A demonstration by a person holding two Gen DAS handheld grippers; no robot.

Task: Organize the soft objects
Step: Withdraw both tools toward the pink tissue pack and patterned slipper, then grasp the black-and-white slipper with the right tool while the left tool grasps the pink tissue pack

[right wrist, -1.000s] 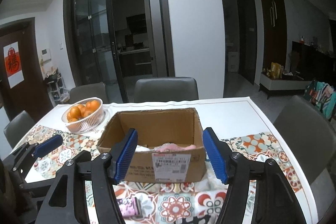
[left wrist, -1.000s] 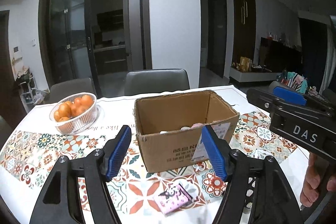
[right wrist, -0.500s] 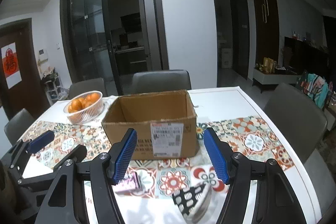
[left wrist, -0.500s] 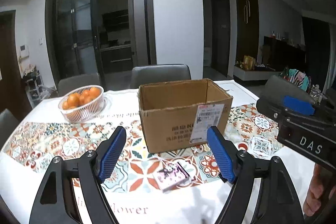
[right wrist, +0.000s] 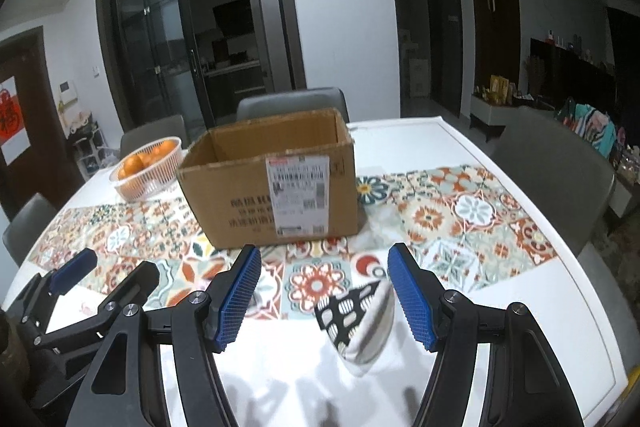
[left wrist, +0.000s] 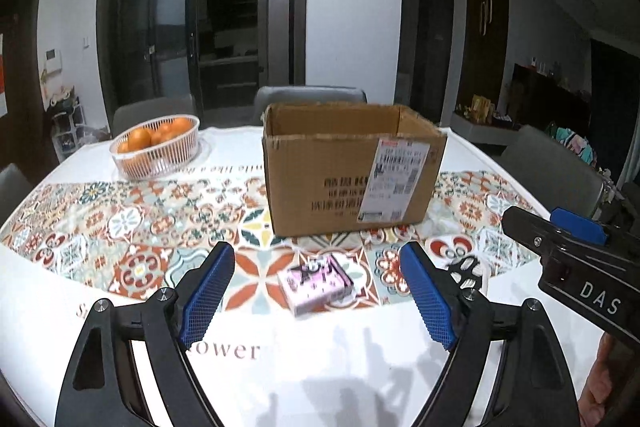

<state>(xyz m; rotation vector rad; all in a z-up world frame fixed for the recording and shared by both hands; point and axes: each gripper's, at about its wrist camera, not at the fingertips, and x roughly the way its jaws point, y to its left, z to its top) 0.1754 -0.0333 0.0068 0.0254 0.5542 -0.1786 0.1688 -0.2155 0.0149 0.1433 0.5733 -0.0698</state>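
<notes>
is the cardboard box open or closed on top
Open. The cardboard box shows its bare inner back wall in both views, with no flaps over the top; its contents are hidden.

The left gripper has two black plastic arms with triangular cut-outs, each ending in a slanted finger faced with a blue pad of fine ribbed texture. Round silver screws sit at the pivots of both arms. The right gripper is built the same way: black frame, silver screw heads, blue ribbed pads. Seen from the left wrist camera, its black side bears the white letters "DAS" and a smooth blue block on top. Below it, part of a hand shows at the handle.
</notes>
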